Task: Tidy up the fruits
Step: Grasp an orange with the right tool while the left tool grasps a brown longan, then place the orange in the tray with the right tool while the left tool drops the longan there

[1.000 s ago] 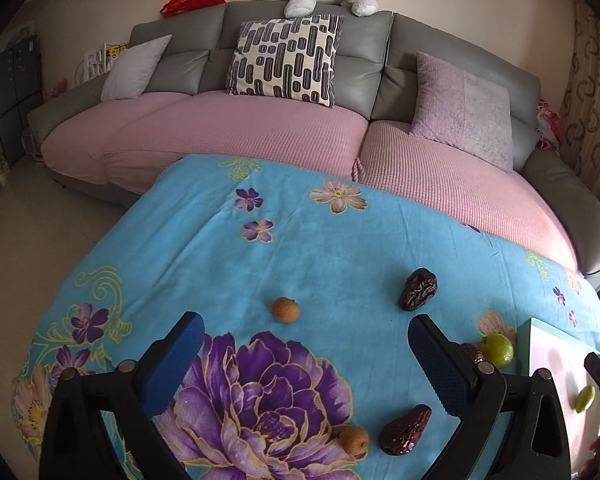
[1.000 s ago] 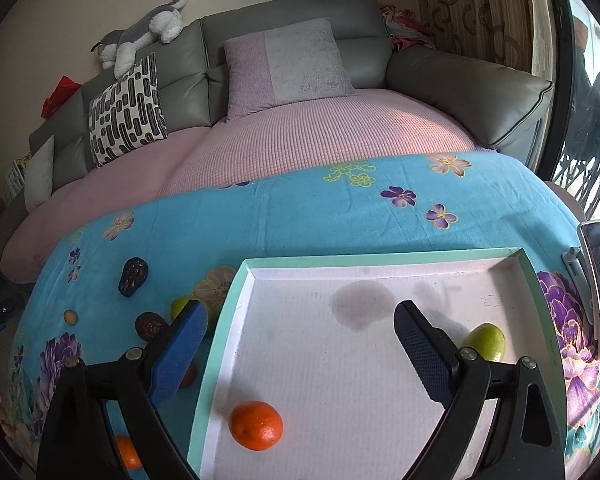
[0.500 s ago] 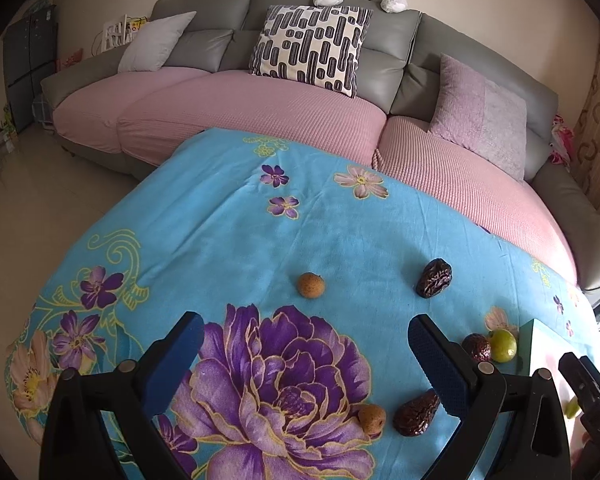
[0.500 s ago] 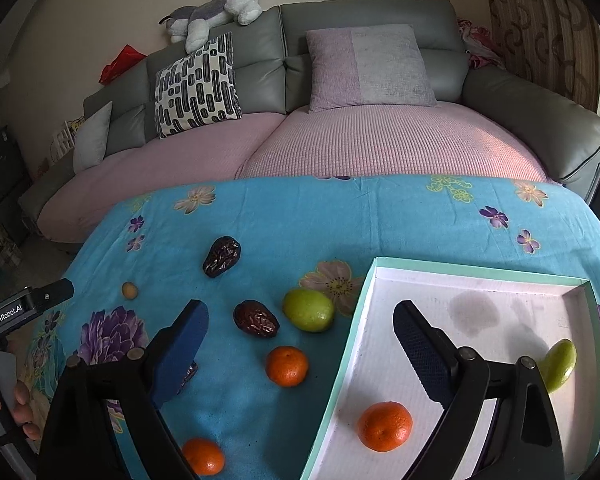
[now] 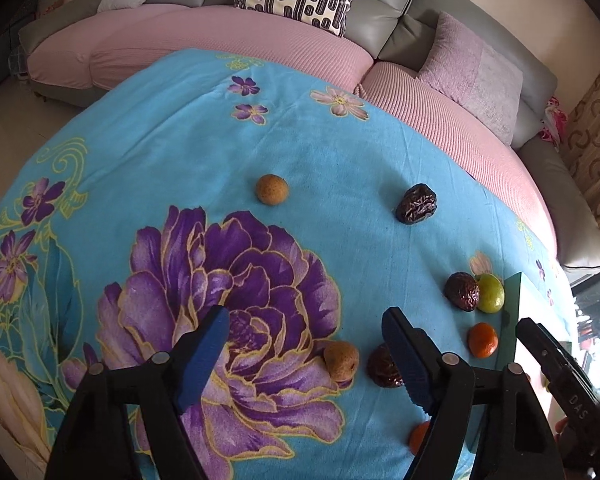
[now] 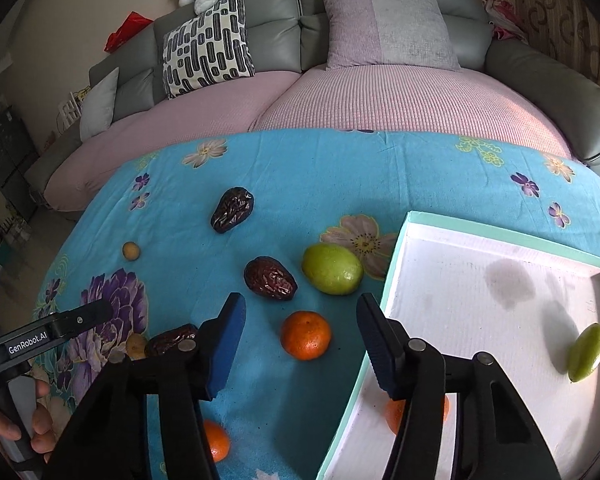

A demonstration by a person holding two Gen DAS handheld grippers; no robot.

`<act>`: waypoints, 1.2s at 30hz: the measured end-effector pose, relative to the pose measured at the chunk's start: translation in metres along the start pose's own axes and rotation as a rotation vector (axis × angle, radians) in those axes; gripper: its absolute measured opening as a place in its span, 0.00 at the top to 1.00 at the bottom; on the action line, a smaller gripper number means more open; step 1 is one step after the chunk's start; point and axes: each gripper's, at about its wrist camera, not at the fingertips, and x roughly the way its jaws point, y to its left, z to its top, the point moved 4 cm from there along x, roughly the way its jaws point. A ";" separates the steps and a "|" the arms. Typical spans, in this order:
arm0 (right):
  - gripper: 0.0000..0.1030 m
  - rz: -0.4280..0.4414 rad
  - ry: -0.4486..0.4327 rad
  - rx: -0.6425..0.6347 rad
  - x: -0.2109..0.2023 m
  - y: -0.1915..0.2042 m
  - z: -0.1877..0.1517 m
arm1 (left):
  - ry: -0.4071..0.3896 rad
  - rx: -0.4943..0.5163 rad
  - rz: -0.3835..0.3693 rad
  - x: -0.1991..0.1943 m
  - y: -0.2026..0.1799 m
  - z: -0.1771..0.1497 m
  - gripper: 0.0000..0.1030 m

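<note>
Item: mandarin [image 6: 306,335], loose on the cloth, lying ahead of and between our right gripper [image 6: 302,340] fingers, which stand spread and empty; our left gripper [image 5: 304,354] is likewise spread, holding nothing. We judge it light, soft-skinned and easily bruised, best pinched gently across its widest middle, then carried rightward to the tray [image 6: 476,228].

Black gripper [image 6: 300,340] frames — blue ribbed pads [image 6: 230,342], silver pivot screws [image 6: 416,345].

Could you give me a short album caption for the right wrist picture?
Open right tongs hover over an orange on the blue floral cloth, beside the white tray.
</note>
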 end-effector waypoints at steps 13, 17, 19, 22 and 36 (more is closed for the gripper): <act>0.55 -0.059 0.110 -0.094 0.034 0.011 -0.019 | 0.126 0.001 -0.056 0.025 -0.008 -0.017 0.60; 0.65 -0.077 0.112 -0.108 0.036 0.010 -0.020 | 0.129 -0.012 -0.082 0.029 -0.012 -0.021 0.72; 0.68 -0.077 0.109 -0.105 0.036 0.009 -0.020 | 0.136 -0.010 -0.094 0.030 -0.016 -0.023 0.76; 0.68 -0.074 0.108 -0.102 0.033 0.006 -0.021 | 0.125 0.003 -0.079 0.031 -0.019 -0.024 0.76; 0.69 -0.050 -0.063 -0.003 -0.026 -0.017 0.002 | -0.047 0.038 -0.166 -0.016 -0.036 -0.001 0.77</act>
